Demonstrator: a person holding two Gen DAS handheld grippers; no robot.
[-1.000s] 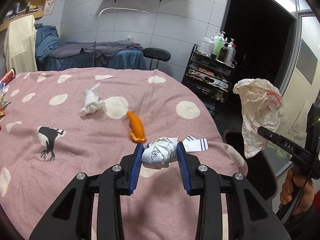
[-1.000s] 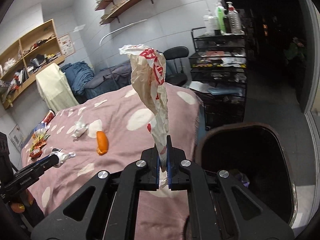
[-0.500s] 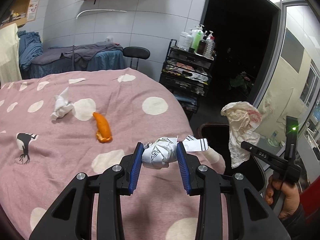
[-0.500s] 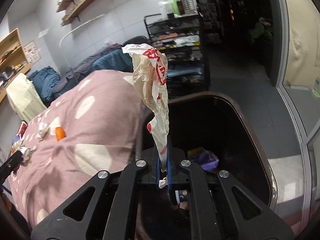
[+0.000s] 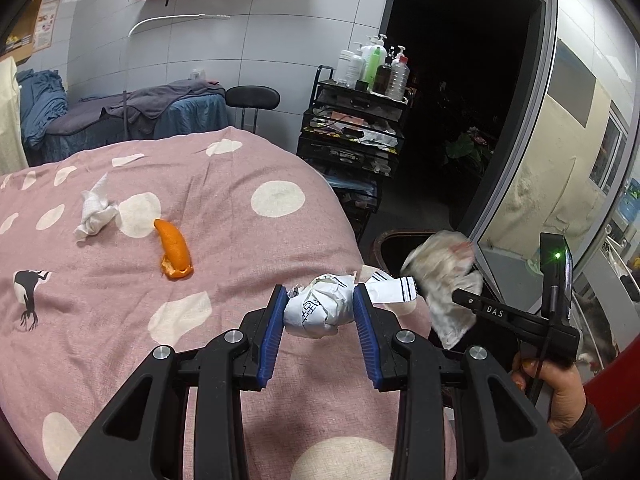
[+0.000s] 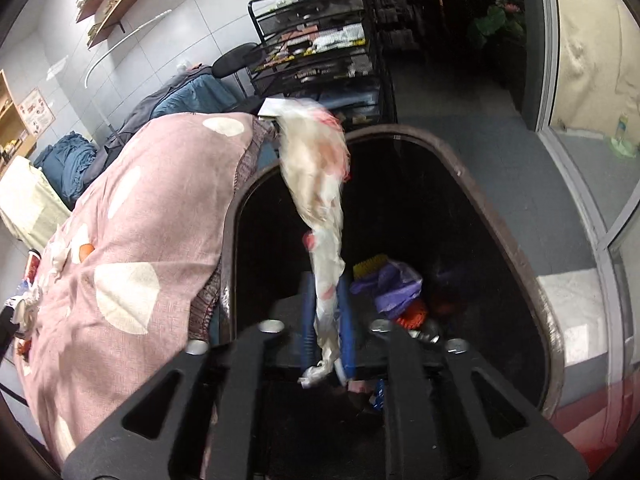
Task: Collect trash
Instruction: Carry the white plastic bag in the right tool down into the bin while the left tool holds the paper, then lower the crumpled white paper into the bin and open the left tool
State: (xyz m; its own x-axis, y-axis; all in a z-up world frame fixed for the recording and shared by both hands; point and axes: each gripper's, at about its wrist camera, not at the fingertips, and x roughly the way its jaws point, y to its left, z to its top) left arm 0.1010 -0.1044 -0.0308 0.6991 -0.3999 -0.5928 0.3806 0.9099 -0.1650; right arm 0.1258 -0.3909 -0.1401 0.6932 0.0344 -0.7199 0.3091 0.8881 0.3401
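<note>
Left gripper (image 5: 320, 312) — blue pads clamped on a crumpled white printed paper wad (image 5: 319, 311), above the pink polka-dot bedspread (image 5: 224, 240). Right gripper (image 6: 326, 320) — fingers slightly parted, a blurred cream-and-red plastic bag (image 6: 320, 184) between them, over the dark oval trash bin (image 6: 516, 256). Farther on the bedspread: curved orange peel (image 5: 174, 250), then crumpled white tissue (image 5: 95, 212).

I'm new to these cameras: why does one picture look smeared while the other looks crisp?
Right wrist view: motion blur smears the plastic bag and right gripper above the dark bin. Left wrist view: sharp on the paper wad, though the fisheye bends the doorframe.
</note>
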